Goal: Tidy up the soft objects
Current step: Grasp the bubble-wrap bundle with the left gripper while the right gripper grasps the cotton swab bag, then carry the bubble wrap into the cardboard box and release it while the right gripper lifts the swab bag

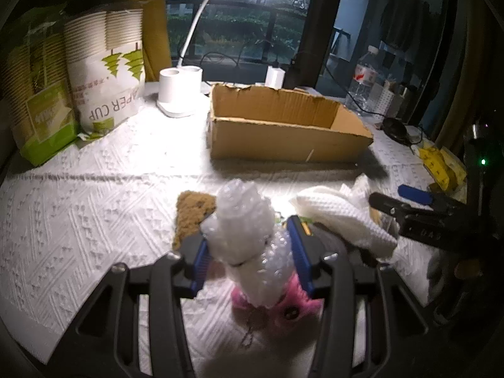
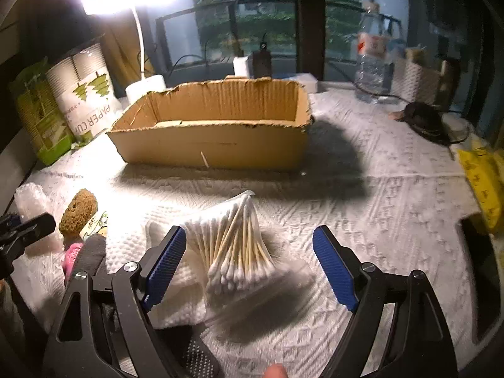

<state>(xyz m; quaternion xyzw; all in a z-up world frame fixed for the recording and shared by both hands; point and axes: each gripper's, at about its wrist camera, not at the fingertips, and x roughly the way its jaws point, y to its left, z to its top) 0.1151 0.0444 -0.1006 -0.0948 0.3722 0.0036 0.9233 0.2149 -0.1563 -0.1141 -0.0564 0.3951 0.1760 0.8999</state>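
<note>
My left gripper [image 1: 250,253] is shut on a wad of clear bubble wrap [image 1: 242,220], lifted off the white cloth-covered table. Under it lies a pink plush toy [image 1: 289,305], with a brown sponge [image 1: 192,211] to its left and a white waffle cloth [image 1: 340,214] to its right. In the right wrist view my right gripper [image 2: 249,266] stands open over a clear bag of cotton swabs [image 2: 236,249]; the pads do not touch it. The bag rests partly on the white cloth [image 2: 132,245]. An open cardboard box [image 2: 214,145] stands beyond, and I see nothing inside it.
Sleeves of paper cups [image 1: 107,72] and a green pack stand at the back left beside a white desk lamp [image 1: 179,88]. A water bottle [image 2: 375,60], a black cable and a yellow packet [image 2: 485,186] sit at the right edge.
</note>
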